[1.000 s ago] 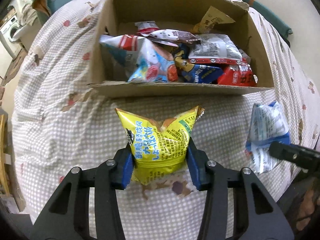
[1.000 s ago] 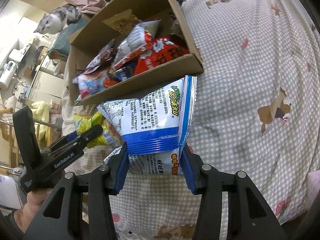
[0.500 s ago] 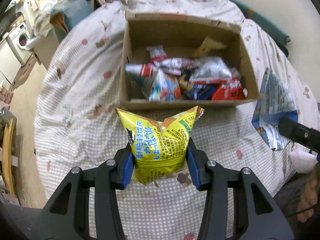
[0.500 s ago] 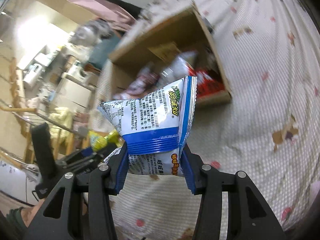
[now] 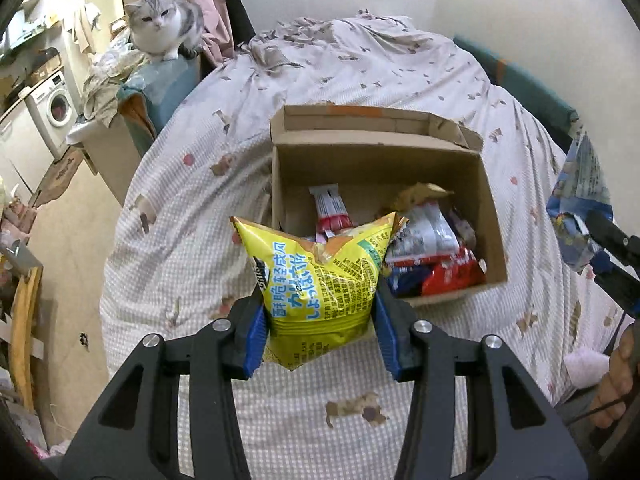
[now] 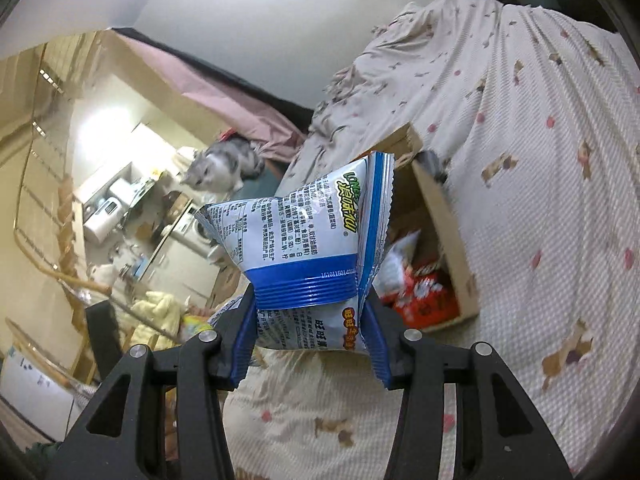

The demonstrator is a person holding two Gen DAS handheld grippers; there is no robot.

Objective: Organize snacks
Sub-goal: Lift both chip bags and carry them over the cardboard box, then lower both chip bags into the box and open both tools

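— So, nearest the cameras first: what do the tongs have?

— The left gripper [image 5: 320, 330] is clenched on a yellow snack bag [image 5: 316, 280]; both blue pads [image 5: 256, 332] press into the bag's lower half, and its crimped top stands up between them. The right gripper [image 6: 308, 344] is clamped the same way on a white-and-blue snack bag [image 6: 304, 256], pinched low down so that the printed upper part fans out above the fingers.

— And where do the bags sit relative to the box?

— Both are held up in the air over the checked bedcover [image 5: 192, 248], on the near side of the cardboard box [image 5: 492, 216]. In the left wrist view the yellow bag overlaps the box's near left corner. The box rests open on the bed, with a heap of packets [image 5: 432, 256] gathered toward its near right side, red ones in front.

— Can one gripper see the other?

— Yes: the white-and-blue bag shows at the right edge of the left wrist view, with a hand [image 5: 612, 388] below it.

— Anything farther back?

— A grey-and-white cat [image 5: 164, 28] sits on a teal surface beyond the bed, and a washing machine [image 5: 56, 104] stands at far left.
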